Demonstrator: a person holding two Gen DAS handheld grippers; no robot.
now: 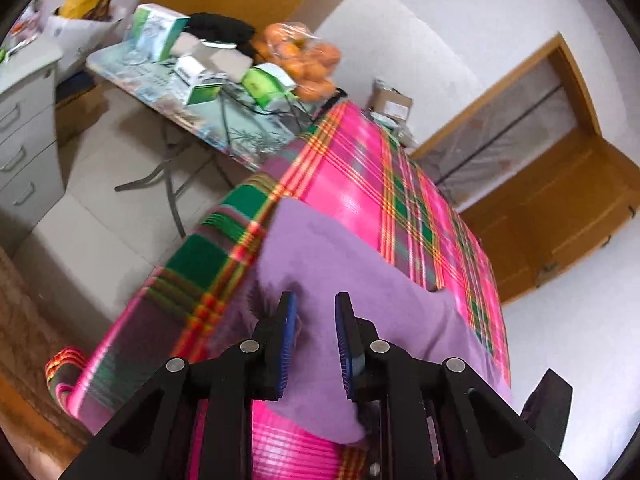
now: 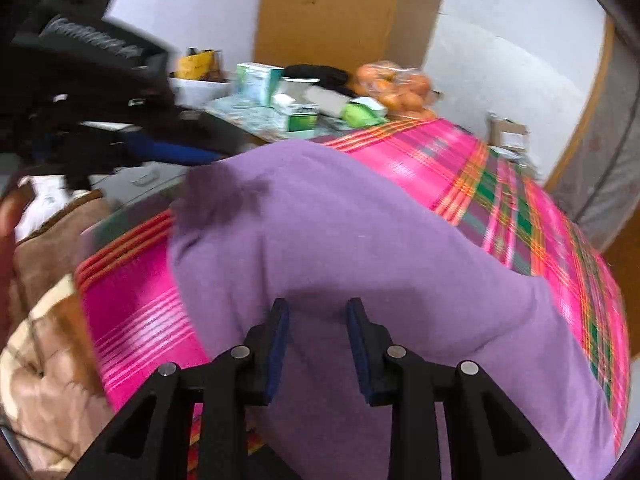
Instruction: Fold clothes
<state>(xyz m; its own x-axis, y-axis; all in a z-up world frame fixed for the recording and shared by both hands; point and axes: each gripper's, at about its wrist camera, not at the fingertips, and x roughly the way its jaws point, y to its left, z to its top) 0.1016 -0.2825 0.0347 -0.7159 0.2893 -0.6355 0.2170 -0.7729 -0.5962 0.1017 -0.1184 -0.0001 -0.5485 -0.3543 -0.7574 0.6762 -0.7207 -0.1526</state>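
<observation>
Both tongs agape over purple garment (image 2: 360,232); plaid cloth (image 1: 352,184) beneath

Bare plaid cloth (image 1: 360,184) beyond the purple garment (image 1: 340,264); cluttered side table (image 1: 192,92) crowding its far corner.

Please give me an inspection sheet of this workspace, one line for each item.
Surface: pink, green and orange plaid cloth covering the work surface.
Job's things: one soft purple garment, lying on the plaid.
Clutter: green-and-white cartons and a clear bag of oranges on the folding side table.
Grippers: left claw and right claw both open, above the garment, holding nothing.
Cables: dark cables on the side table.
Surroundings: grey drawer cabinet, wooden door.
</observation>
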